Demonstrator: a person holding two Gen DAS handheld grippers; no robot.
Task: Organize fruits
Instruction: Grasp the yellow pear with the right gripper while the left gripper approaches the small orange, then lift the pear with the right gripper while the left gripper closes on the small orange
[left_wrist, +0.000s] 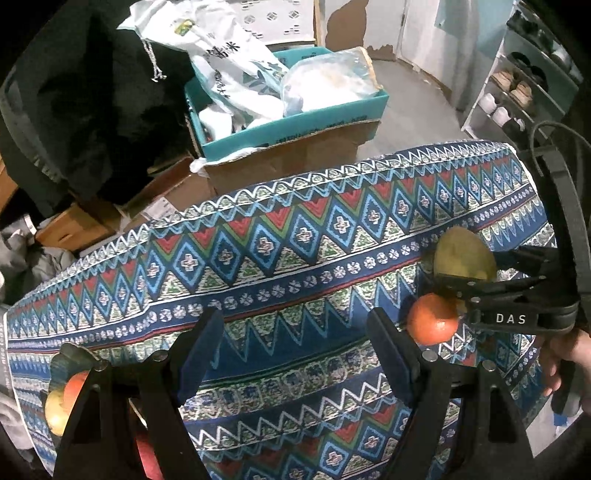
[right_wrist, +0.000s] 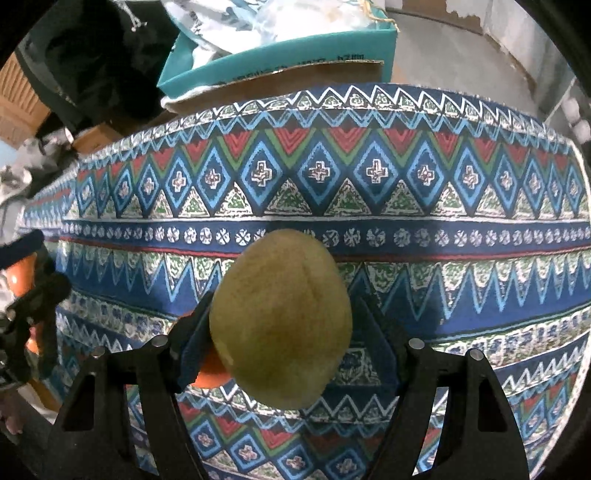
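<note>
Right-hand black two-finger gripper (right_wrist: 280, 332), low in the centre of the right wrist view, has its blue-padded jaws pinching a large yellow-green oval fruit (right_wrist: 280, 317), perhaps a mango. The fruit fills the gap between the jaws and seems raised above the patterned blue, red and white tablecloth (right_wrist: 443, 206). Its skin looks matte and smooth, so it is probably firm, fairly heavy and liable to bruise or slip; a grip across its broad middle seems safest.

Below and just left of it, a round orange-red fruit (right_wrist: 208, 371) peeks from behind the left pad. In the left wrist view that fruit (left_wrist: 434, 319) sits at the right, just under the held one.

Left-hand black gripper (left_wrist: 295, 354), at the bottom of its view, is spread wide with nothing between its jaws. A reddish-yellow apple-like fruit (left_wrist: 64, 398) shows at the lower left; whether it lies in a dish is unclear.

Beyond the table, upper centre, an open teal cardboard box (left_wrist: 295, 122) holds white plastic bags (left_wrist: 236, 62).
</note>
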